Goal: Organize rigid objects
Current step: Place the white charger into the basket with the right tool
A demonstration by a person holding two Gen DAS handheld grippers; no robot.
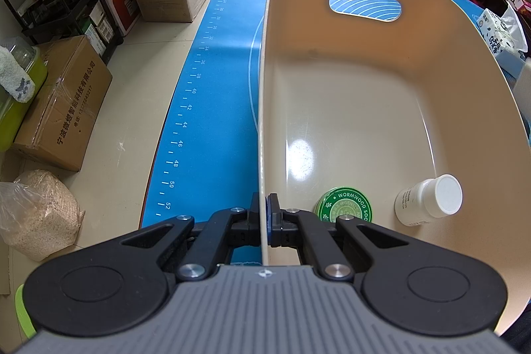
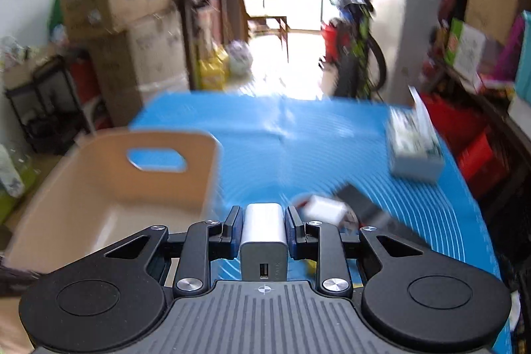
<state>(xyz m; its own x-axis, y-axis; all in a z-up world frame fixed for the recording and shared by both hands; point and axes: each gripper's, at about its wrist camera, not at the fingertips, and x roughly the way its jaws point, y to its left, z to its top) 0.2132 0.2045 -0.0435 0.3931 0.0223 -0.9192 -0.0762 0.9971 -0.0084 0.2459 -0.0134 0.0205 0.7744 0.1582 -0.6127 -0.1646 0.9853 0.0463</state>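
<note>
In the left wrist view, the left gripper (image 1: 264,214) is seen with its jaws closed onto the thin left rim of the beige oval plastic basket (image 1: 348,108), one finger outside the wall and one inside. The basket stands on the blue ruled mat (image 1: 215,82) covering the tabletop, near the mat's left edge, beyond which the floor drops away. Inside the basket, at the near end, a round green tin (image 1: 345,208) lies flat and a small white bottle with a white cap (image 1: 428,201) lies on its side against the right wall; the rest of the basket floor is bare up to the far wall with its handle cutout. In the right wrist view, which is blurred, the right gripper (image 2: 264,228) is seen with its jaws clamped on a white rectangular charger block (image 2: 264,234), held above the mat just beside the basket's right wall. Small white and dark items (image 2: 335,208) lie on the mat just to the right, too blurred to identify, and a white box (image 2: 415,151) sits near the mat's right edge.
</note>
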